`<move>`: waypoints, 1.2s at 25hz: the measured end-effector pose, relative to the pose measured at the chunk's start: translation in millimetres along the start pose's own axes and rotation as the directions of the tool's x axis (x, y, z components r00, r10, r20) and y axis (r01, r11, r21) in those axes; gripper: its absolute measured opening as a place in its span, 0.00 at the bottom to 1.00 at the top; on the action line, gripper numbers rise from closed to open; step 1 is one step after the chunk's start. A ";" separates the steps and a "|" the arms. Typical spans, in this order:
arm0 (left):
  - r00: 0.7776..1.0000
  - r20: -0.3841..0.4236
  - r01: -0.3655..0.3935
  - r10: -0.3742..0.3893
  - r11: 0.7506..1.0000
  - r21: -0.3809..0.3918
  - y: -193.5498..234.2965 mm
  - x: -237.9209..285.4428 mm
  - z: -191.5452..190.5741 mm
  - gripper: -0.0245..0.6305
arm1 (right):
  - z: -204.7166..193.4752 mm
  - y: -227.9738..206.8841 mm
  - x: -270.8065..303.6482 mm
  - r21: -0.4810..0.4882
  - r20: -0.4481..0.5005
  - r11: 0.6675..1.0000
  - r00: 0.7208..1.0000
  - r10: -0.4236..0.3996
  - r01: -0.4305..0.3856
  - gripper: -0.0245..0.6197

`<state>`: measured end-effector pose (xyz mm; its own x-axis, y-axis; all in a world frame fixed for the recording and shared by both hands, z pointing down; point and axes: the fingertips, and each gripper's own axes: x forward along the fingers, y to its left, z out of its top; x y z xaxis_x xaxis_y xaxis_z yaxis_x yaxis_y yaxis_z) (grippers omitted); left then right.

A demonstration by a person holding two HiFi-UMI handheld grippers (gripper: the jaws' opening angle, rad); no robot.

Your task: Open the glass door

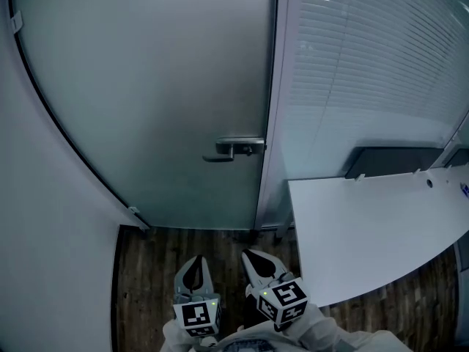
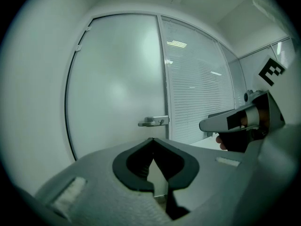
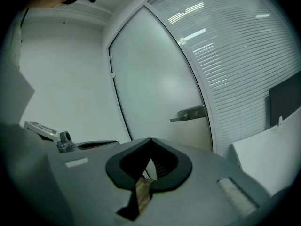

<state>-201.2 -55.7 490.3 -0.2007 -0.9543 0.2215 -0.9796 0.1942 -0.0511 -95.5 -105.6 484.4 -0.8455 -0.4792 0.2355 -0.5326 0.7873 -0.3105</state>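
Left gripper (image 1: 196,259) and right gripper (image 1: 250,255) are pointing forward side by side, each with jaws closed on nothing. Only the head view is showing the wooden floor (image 1: 150,270) beneath them and a white counter (image 1: 366,226) at right. The frosted glass door (image 1: 146,101) is standing shut ahead, well apart from both grippers, its lever handle (image 1: 234,149) at its right edge.

A tall frosted glass door (image 1: 146,101) stands shut and upright, its pale grey-green pane plain and cloudy. A silver metal lever handle (image 1: 233,148) sits level on the door's right edge, pointing left across the glass.
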 end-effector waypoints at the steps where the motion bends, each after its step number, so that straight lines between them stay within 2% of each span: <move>1: 1.000 0.000 0.005 -0.005 1.000 0.002 1.0 12.5 2.3 0.04 | 3.2 -7.2 8.7 0.003 -0.002 1.000 1.000 -0.003 0.003 0.05; 8: 0.999 -0.007 0.032 -0.032 0.999 0.035 -0.2 85.3 29.0 0.04 | 29.8 -53.4 48.4 0.034 -0.031 0.999 0.999 -0.031 0.032 0.05; 13: 0.998 -0.019 0.054 -0.052 0.996 0.074 -3.0 130.4 28.1 0.04 | 26.7 -85.4 73.4 0.054 -0.056 0.998 0.998 -0.033 0.036 0.05; 19: 0.999 -0.041 0.016 -0.011 0.991 0.131 13.7 158.8 26.3 0.05 | 29.2 -100.1 97.9 0.067 -0.072 0.997 0.997 -0.019 0.024 0.05; 24: 0.998 -0.068 0.021 -0.010 0.987 0.160 23.6 179.4 25.1 0.04 | 40.8 -109.6 109.6 0.069 -0.061 0.996 0.997 -0.047 0.051 0.05; 27: 0.997 -0.068 0.048 -0.036 0.980 0.191 22.8 190.7 26.5 0.05 | 46.1 -114.7 111.9 0.068 -0.051 0.994 0.995 -0.080 0.084 0.05; 30: 0.994 -0.075 0.097 -0.081 0.966 0.240 18.2 199.9 28.9 0.14 | 50.7 -114.7 114.0 0.068 -0.043 0.992 0.993 -0.106 0.109 0.05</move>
<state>-259.0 -249.4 505.4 -0.1203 -0.9473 0.2969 -0.9644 0.0405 -0.2612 -132.6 -270.1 500.2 -0.7818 -0.5430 0.3066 -0.6229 0.7022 -0.3448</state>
